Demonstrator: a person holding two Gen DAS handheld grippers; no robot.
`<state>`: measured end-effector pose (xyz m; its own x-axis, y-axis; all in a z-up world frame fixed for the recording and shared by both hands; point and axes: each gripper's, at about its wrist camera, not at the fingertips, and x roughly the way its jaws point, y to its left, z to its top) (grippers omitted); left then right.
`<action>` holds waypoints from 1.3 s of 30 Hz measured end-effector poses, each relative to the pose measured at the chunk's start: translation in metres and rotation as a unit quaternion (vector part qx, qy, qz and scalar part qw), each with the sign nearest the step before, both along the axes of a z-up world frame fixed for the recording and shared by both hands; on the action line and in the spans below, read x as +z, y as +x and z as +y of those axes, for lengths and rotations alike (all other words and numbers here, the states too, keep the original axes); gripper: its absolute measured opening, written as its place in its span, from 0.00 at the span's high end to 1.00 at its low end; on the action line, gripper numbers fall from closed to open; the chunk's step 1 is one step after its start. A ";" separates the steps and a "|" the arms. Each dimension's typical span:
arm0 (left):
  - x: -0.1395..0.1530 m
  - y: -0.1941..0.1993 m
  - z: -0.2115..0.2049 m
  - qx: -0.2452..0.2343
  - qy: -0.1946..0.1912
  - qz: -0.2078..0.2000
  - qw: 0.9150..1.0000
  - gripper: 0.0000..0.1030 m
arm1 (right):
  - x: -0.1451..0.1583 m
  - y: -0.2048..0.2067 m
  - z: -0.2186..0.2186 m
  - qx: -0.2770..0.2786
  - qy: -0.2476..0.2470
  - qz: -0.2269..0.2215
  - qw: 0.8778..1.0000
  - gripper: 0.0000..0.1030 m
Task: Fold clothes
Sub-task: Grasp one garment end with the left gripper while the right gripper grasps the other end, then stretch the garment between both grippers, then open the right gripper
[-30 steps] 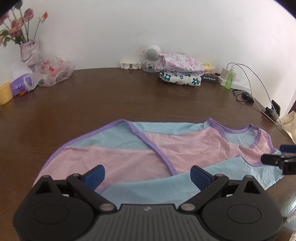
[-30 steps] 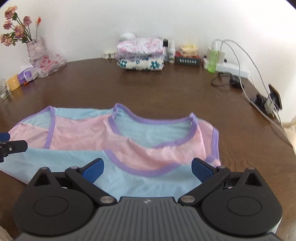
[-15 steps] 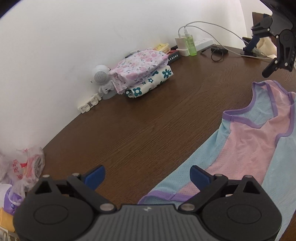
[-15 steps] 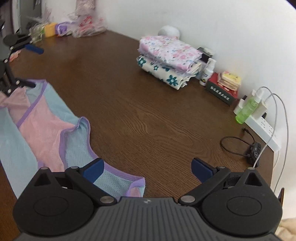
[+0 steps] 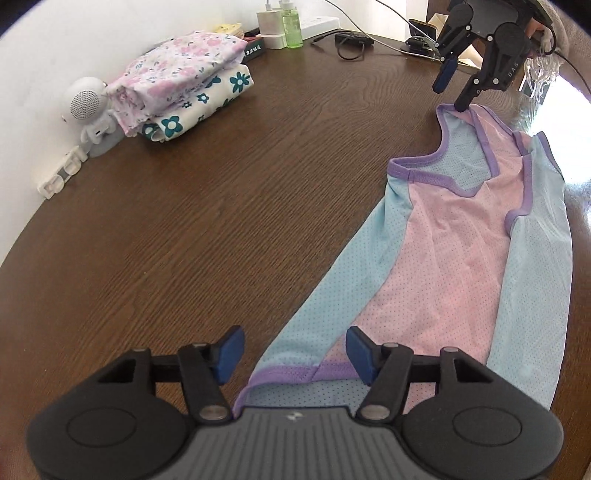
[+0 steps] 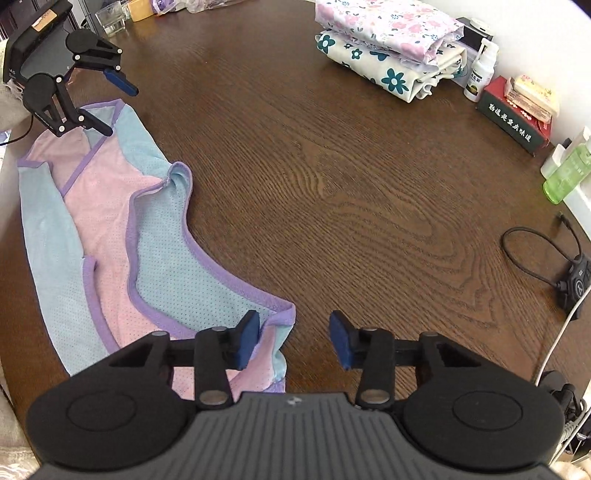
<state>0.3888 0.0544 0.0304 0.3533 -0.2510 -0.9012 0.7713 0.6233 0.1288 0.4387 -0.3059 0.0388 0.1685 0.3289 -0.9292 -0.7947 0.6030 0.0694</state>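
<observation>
Wood table [image 5: 221, 221] w/ mesh top [image 5: 461, 240], folded stack [image 5: 184, 85]

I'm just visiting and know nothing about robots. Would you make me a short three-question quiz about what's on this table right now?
1. True or false: both grippers, left gripper and right gripper, are open.
2. Multiple choice: the pink and blue shirt lies A) flat on the table, B) lifted in the air, C) on the stack of folded clothes.
3. Fill in: the bottle by the white power strip is ____ in colour.

Key: 1 true; 2 A; 3 green.
</observation>
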 end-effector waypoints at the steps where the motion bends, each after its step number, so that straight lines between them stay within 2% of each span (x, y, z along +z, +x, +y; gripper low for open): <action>1: 0.001 0.002 0.001 -0.001 -0.003 0.002 1.000 0.43 | 0.003 0.003 -0.002 -0.007 0.011 0.002 1.000 0.62; 5: 0.003 0.009 0.002 -0.006 -0.009 0.013 1.000 0.45 | 0.012 0.012 -0.009 -0.026 0.027 0.005 0.999 0.62; 7: 0.002 0.013 0.001 -0.011 -0.004 0.018 1.000 0.47 | 0.008 0.014 -0.007 -0.017 0.009 0.015 1.000 0.66; 13: -0.004 0.016 -0.006 -0.046 0.024 0.046 0.998 0.52 | -0.005 0.013 0.009 0.015 -0.014 0.038 0.999 0.67; 19: -0.004 0.025 -0.013 -0.074 0.043 0.076 0.993 0.53 | -0.010 0.008 0.028 0.055 -0.062 0.033 0.996 0.76; 20: -0.005 0.027 -0.014 -0.078 0.044 0.085 0.992 0.57 | -0.009 0.007 0.031 0.061 -0.067 0.032 0.995 0.79; 21: -0.004 0.028 -0.016 -0.086 0.047 0.090 0.991 0.64 | -0.008 0.005 0.034 0.068 -0.073 0.031 0.995 0.87; 22: -0.004 0.027 -0.018 -0.095 0.049 0.095 0.990 0.67 | -0.009 0.002 0.037 0.076 -0.076 0.032 0.994 0.91; 23: -0.003 0.026 -0.020 -0.106 0.051 0.098 0.988 0.79 | -0.009 -0.002 0.041 0.085 -0.079 0.032 0.993 0.95; 24: -0.003 0.025 -0.022 -0.112 0.052 0.098 0.987 0.99 | -0.008 -0.005 0.043 0.090 -0.085 0.026 0.992 0.96; 25: -0.003 0.023 -0.024 -0.117 0.052 0.096 0.987 0.98 | -0.007 -0.008 0.046 0.095 -0.090 0.020 0.991 0.97; 29: 0.003 0.003 -0.027 -0.119 0.051 0.044 0.991 0.99 | -0.001 -0.023 0.045 0.101 -0.079 -0.009 0.992 0.98; 32: 0.016 -0.030 -0.025 -0.105 0.060 -0.049 0.991 0.99 | 0.010 -0.041 0.044 0.100 -0.063 -0.049 0.992 0.98; 34: 0.022 -0.064 -0.025 -0.102 0.073 -0.118 0.985 0.99 | 0.023 -0.063 0.046 0.108 -0.059 -0.085 0.989 0.98; 36: 0.026 -0.102 -0.026 -0.103 0.090 -0.182 0.974 0.99 | 0.036 -0.093 0.047 0.126 -0.057 -0.128 0.982 0.98; 37: 0.024 -0.120 -0.027 -0.105 0.102 -0.207 0.967 0.99 | 0.041 -0.109 0.047 0.138 -0.058 -0.151 0.977 0.98; 39: 0.012 -0.147 -0.033 -0.113 0.120 -0.233 0.959 0.99 | 0.046 -0.144 0.046 0.157 -0.061 -0.184 0.968 0.98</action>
